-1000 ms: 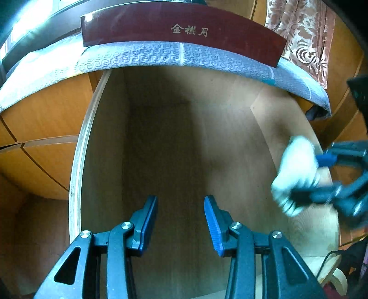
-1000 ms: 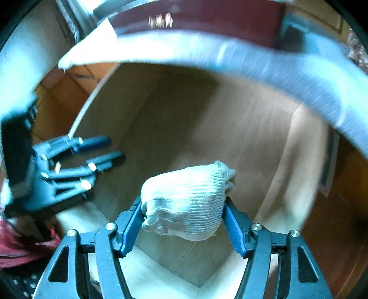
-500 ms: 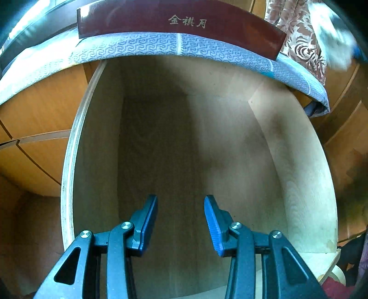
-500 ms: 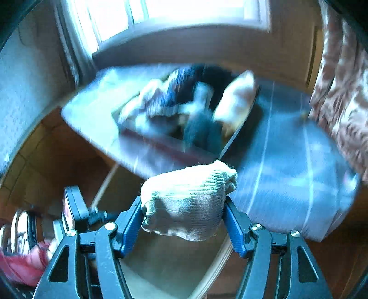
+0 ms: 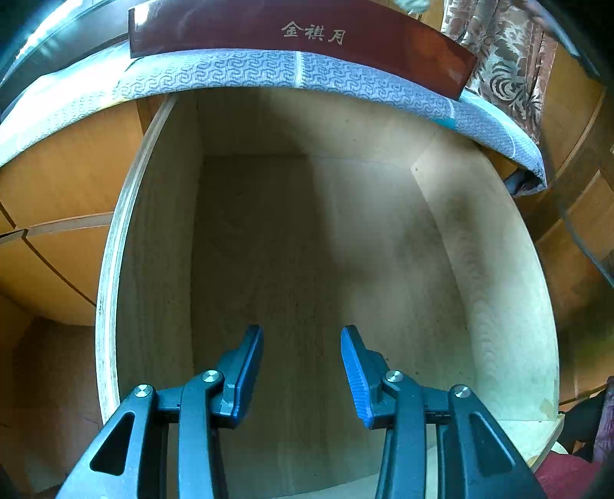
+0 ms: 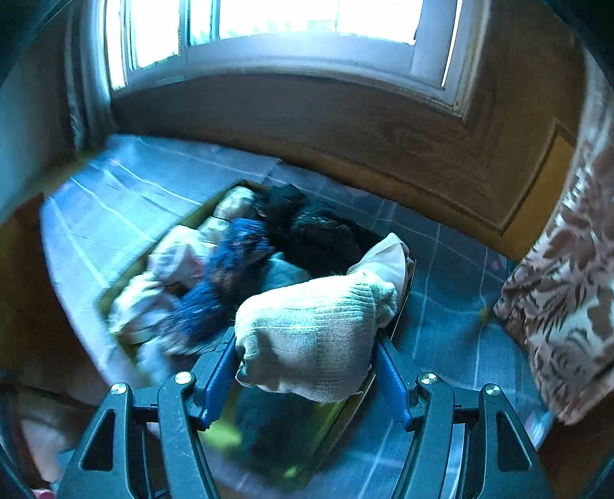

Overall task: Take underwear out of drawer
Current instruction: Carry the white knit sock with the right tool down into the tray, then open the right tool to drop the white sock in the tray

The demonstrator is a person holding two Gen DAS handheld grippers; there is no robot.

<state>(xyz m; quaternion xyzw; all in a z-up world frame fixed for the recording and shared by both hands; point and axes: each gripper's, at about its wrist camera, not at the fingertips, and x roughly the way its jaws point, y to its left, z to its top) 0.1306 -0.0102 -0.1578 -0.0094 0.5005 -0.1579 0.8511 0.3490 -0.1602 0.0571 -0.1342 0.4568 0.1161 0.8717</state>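
Now the right tongs (image 6: pixel 307 368) are gripping a pale knitted bundle (image 6: pixel 311 337), the underwear as I judge it, pinched from both sides between the blue pads (image 6: pixel 217 378) and hanging right above a box of clothes (image 6: pixel 401 303) that is sitting on the blue patterned bed cover (image 6: pixel 453 291) under the window (image 6: pixel 268 23). Over on the other side, the left tongs (image 5: pixel 302 374) are gaping wide with nothing between them, pointing into the pulled-out drawer (image 5: pixel 111 268), and its wooden floor is showing bare. So the step in hand is looking like the drop-off. To do it well, I would be lowering the bundle over the middle of the heap, away from the box edge, then easing the pads apart slowly so the knit is not snagging.
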